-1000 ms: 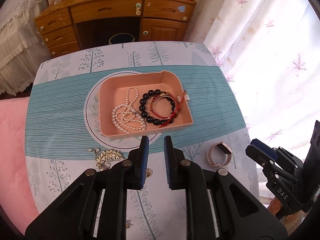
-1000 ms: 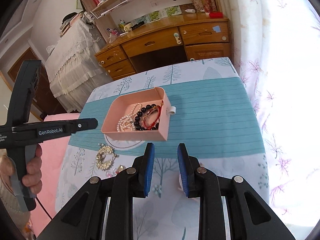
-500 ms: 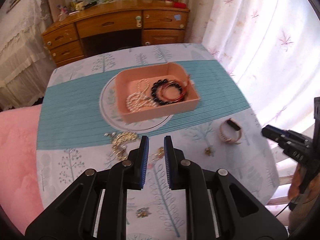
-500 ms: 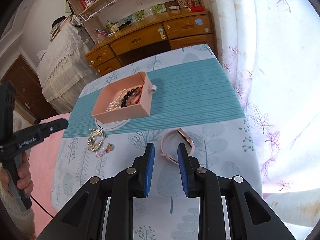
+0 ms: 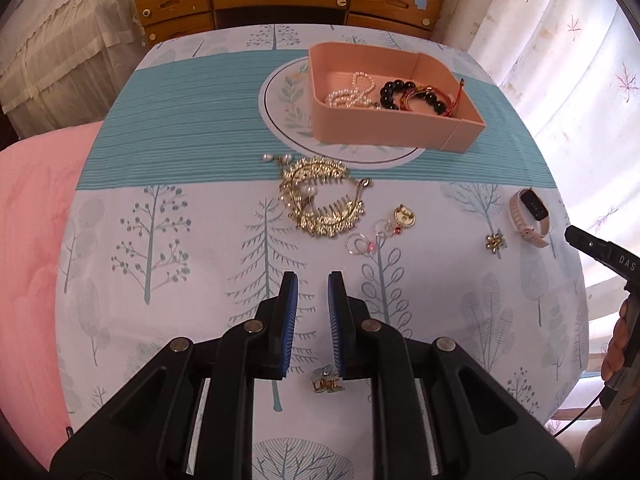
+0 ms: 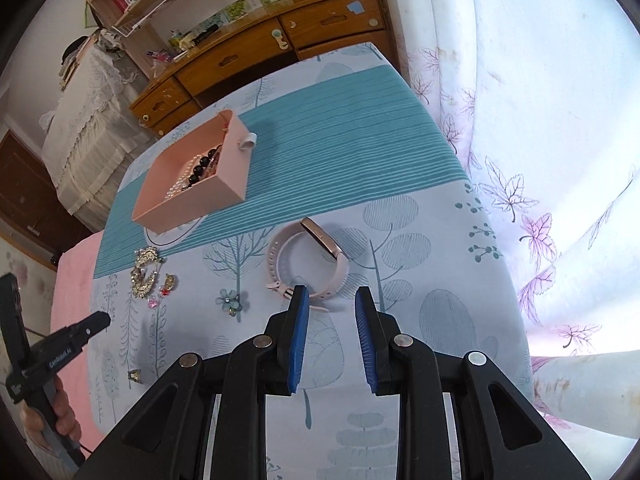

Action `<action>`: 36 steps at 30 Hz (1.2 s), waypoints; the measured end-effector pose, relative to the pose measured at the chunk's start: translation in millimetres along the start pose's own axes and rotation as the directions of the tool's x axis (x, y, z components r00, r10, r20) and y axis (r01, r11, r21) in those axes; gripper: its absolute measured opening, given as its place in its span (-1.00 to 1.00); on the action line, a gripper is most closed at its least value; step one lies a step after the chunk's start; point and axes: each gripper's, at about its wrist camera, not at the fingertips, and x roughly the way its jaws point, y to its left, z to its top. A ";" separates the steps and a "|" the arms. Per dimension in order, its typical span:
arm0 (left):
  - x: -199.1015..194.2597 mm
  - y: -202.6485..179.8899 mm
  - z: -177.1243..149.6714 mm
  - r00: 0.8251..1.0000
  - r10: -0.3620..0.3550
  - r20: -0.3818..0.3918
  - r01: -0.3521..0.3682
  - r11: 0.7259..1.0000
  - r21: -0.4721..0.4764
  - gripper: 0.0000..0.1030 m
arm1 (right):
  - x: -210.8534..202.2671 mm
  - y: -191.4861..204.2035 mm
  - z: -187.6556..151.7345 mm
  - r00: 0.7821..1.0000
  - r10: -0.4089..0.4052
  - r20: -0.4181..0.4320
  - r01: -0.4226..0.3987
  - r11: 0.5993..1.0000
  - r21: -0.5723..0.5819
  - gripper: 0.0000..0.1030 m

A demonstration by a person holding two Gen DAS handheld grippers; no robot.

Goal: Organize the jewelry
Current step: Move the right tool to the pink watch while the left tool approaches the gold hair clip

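Pink plastic makes up the shallow rectangular tray (image 5: 394, 130) in the left wrist view; it sits on a round printed plate motif of the bench (image 5: 160, 240) cloth, on the teal striped band. Inside lie a white pearl strand (image 5: 352, 94), a black bead bracelet (image 5: 404, 94) and a red cord bracelet (image 5: 438, 100), all crowded toward its right half, leaving the left floor bare. Nearer the camera, loose on the tree-patterned cloth, are a gold leaf-shaped hair comb with pearls (image 5: 318, 200), two pearl earrings (image 5: 276, 158), a small gold round brooch (image 5: 405, 216), thin rings with pink stones (image 5: 364, 243), a gold flower stud (image 5: 495, 241) and a pink-strapped smartwatch (image 5: 530, 216) close to the right edge. The left tongs (image 5: 312, 290) hang over bare cloth with a narrow gap and nothing between the pads; a small gold clip (image 5: 326, 382) lies beneath them. A pink bed cover borders the bench on the left.

In the right wrist view the pink tray (image 6: 192, 200) shows beads and pearls over its rim. The smartwatch (image 6: 308, 264), its strap curled in a loop, lies just ahead of the right tongs (image 6: 331, 294), whose left fingertip overlaps the strap end in the picture; the pads stand narrowly apart, gripping nothing. A pale blue flower ornament (image 6: 232, 300) sits left of the watch. The cloth to the right is clear up to the edge by the leaf-print curtain (image 6: 540, 160). The left tongs (image 6: 94, 322) show at lower left.
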 end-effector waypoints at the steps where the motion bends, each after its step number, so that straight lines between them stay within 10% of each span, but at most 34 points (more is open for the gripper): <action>1: 1.3 -1.2 0.0 1.000 0.000 0.000 0.000 1.000 -0.001 -0.76 | 4.7 0.5 0.1 1.000 0.001 -0.006 -0.001 1.000 0.007 -0.54; 12: 8.5 -9.6 -2.3 1.000 -0.016 -0.001 0.016 1.000 0.023 -0.76 | 52.1 -10.9 13.7 0.995 0.074 -0.064 -0.056 0.968 0.245 -0.54; 36: 25.7 24.6 34.9 0.996 -0.073 -0.043 0.069 0.994 -0.083 -0.76 | 105.2 82.0 26.2 0.992 -0.023 -0.120 -0.016 0.950 -0.312 -0.54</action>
